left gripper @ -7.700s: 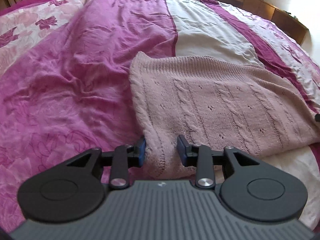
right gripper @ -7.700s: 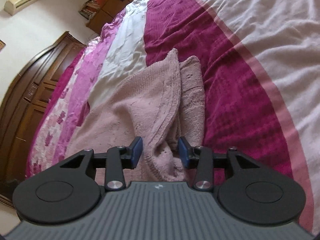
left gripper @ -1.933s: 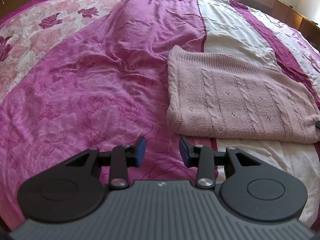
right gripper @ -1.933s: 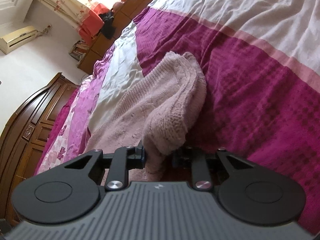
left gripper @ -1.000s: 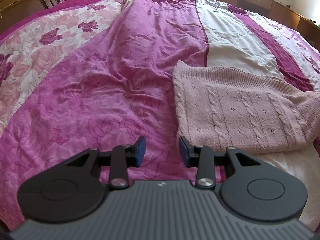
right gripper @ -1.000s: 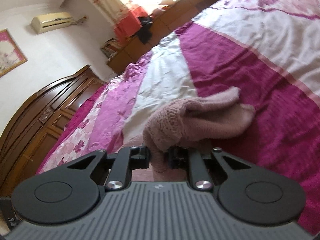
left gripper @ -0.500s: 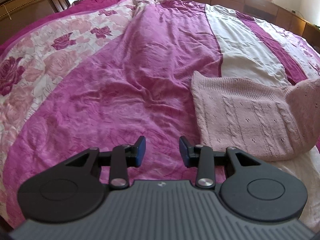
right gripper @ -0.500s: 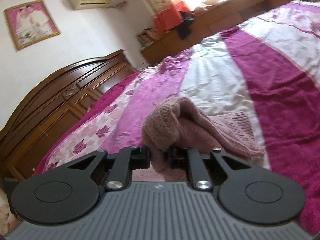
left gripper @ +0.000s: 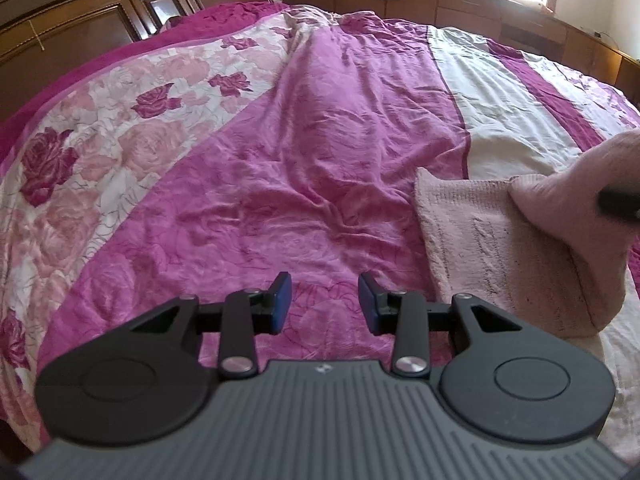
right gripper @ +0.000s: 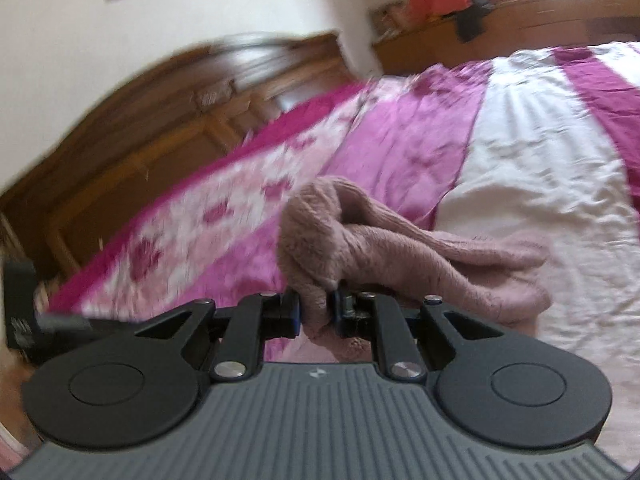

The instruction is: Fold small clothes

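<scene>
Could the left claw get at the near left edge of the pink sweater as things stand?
Probably yes: the left claw is open and empty over the bedspread, and nothing lies between it and the pink sweater; the right claw holds a different part.

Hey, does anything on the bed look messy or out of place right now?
Only the pink knit sweater: one end is bunched and lifted, pinched in the right gripper, so it lies uneven. The left gripper is open over the wrinkled bedspread.
</scene>
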